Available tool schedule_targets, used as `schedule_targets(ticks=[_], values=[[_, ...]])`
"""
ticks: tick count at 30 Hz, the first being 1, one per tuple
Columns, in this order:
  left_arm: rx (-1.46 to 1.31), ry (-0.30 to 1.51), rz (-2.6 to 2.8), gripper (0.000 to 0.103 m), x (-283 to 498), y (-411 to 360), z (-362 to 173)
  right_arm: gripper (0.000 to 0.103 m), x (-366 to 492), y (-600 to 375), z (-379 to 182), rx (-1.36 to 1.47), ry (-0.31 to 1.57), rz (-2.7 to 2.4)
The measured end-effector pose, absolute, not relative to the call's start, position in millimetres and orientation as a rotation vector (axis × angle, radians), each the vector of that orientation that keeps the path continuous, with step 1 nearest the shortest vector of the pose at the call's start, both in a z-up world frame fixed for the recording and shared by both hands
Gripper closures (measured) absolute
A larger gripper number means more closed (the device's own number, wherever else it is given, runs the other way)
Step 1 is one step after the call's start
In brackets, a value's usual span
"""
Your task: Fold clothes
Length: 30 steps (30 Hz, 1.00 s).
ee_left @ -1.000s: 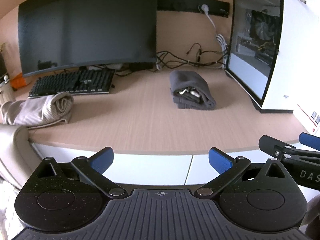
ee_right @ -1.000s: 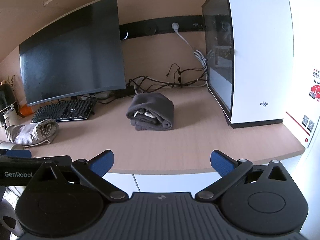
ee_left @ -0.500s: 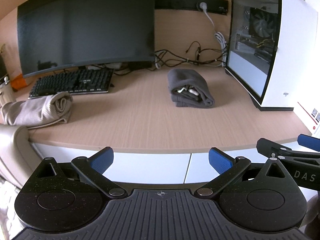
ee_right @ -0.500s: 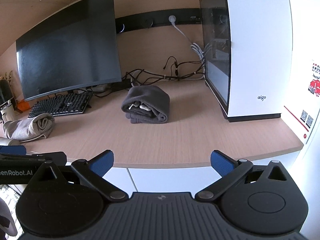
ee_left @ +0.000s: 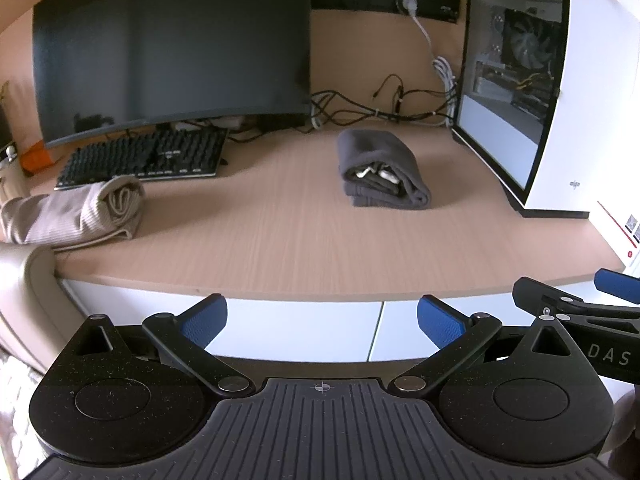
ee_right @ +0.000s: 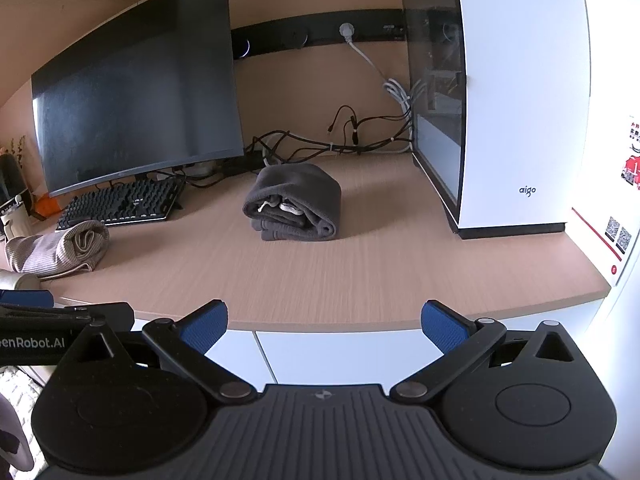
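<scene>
- At nine o'clock in my left wrist view, I am seeing the beige garment (ee_left: 76, 210) lying rolled at the near-left edge of the desk (ee_left: 280, 240), just in front of the keyboard (ee_left: 144, 156). It is sitting where it sat a second ago.
- At six o'clock, I am holding the left gripper (ee_left: 322, 320) spread wide and empty, off the desk's front edge. Over the last second the whole desk has been sliding slightly in its view, so I am drifting, not reaching.
- At twelve o'clock, the grey garment (ee_left: 382, 170) is resting folded in a compact bundle mid-desk, with white cords showing in its open end. Nothing is touching it, and its shape is matching the earlier pictures.
- At two o'clock, the white computer case (ee_left: 560, 92) is standing near the bundle, apart from it.
- At six o'clock in the right wrist view, I am keeping the right gripper (ee_right: 324, 326) gaping and empty too, hanging before the desk edge.
- My reading: both pieces are looking folded, so I am judging the task finished or nearly so.
</scene>
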<state>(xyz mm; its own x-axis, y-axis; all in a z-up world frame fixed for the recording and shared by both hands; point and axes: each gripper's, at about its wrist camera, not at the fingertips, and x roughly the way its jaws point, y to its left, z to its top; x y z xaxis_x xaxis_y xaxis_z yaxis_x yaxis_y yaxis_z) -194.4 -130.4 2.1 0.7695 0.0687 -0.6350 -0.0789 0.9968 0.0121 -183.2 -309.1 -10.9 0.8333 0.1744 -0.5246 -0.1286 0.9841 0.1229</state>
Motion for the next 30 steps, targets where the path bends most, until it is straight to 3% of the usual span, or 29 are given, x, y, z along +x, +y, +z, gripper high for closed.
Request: schedule_targets(ticks=[30], values=[[-0.032, 0.705, 0.071, 0.0, -193.3, -123.7, -1.3, 0.0, -184.7, -310.1, -9.8, 0.088, 0.57, 0.155]])
